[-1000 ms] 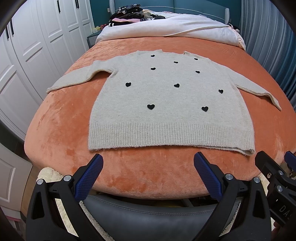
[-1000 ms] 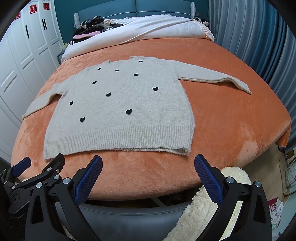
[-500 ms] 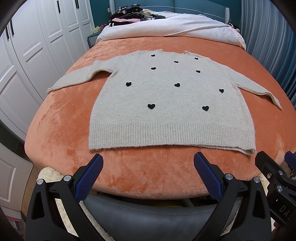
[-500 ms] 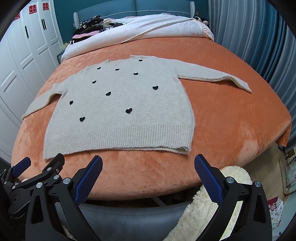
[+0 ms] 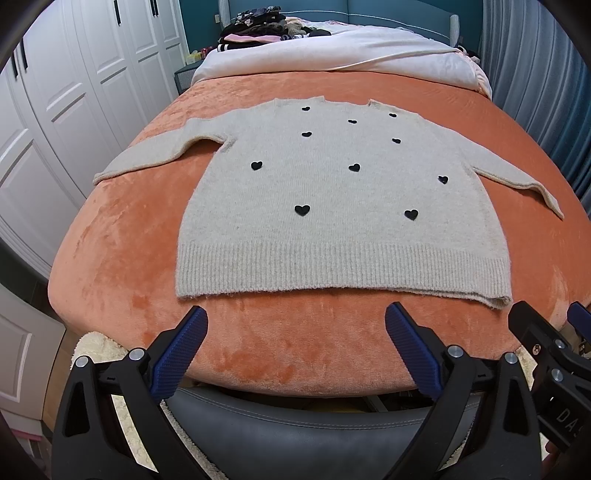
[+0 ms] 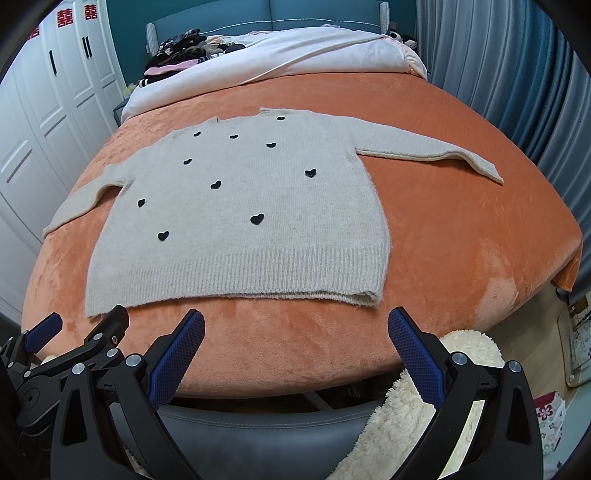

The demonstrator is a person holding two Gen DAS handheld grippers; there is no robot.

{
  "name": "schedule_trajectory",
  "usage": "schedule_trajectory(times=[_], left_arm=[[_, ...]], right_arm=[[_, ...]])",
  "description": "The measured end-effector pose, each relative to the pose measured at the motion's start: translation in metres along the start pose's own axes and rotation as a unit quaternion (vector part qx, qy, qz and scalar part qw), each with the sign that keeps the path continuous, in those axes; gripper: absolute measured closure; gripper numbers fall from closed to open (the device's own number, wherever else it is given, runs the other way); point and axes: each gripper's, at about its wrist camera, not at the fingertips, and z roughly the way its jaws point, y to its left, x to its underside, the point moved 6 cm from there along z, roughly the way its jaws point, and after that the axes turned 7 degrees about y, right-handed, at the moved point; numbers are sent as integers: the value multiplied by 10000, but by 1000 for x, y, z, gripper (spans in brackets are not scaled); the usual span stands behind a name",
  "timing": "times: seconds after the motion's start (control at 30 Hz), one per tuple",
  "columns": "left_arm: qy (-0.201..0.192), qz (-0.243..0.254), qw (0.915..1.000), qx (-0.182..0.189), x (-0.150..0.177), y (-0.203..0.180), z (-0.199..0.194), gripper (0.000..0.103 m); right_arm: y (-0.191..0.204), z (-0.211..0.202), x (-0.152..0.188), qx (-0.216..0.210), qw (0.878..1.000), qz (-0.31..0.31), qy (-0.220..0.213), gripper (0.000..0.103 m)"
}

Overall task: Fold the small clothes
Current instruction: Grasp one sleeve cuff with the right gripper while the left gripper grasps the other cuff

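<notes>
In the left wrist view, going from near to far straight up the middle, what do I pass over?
left gripper, open → orange blanket → sweater, ribbed hem first and neckline last → white duvet → pile of dark clothes → headboard.

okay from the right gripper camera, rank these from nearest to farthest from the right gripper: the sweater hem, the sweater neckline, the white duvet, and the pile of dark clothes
1. Hem: nearest, just beyond the open right gripper, slightly left.
2. Neckline: far end of the sweater, mid-bed.
3. White duvet: bunched across the bed past the sweater.
4. Dark clothes pile: farthest, by the headboard, on the left.
</notes>
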Motion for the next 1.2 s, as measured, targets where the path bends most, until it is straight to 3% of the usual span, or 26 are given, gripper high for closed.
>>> schedule_trajectory(times=[0.33,0.43,0.53,0.63,0.77,0.87,0.97,1.1,1.13,1.2], left_arm=[[107,-29,9999,5,3,1,9,9],[293,-109,9992,233,2,1,21,5],[320,-262,9989,215,-7,10,33,5],[291,-541,9978,233,-27,26,46,5],[339,-893,9951,258,-59,46,71,5],[345,-1005,9942,190,-83,54,89,5],[465,-1018,9937,57,-102,57,110,5],[546,-1108,9923,5,-120,59,133,5],[574,-1134,9919,30,-124,60,139,5],[601,-1141,9916,38,-131,60,148,5]], right_arm=[[3,12,4,-32,10000,-15,89,5],[-2,26,-1,-412,9990,-3,154,5],[-40,48,-17,-791,9954,504,175,5],[-119,81,-51,-837,9863,1406,186,5],[-242,131,-121,-392,9700,2399,27,5],[-316,169,-172,-349,9482,3158,-33,5],[-368,203,-210,-471,9219,3839,-224,5],[-400,250,-236,-777,8824,4637,-146,6],[-401,256,-242,-788,8778,4721,-189,13],[-395,262,-266,-665,8852,4594,-301,37]])
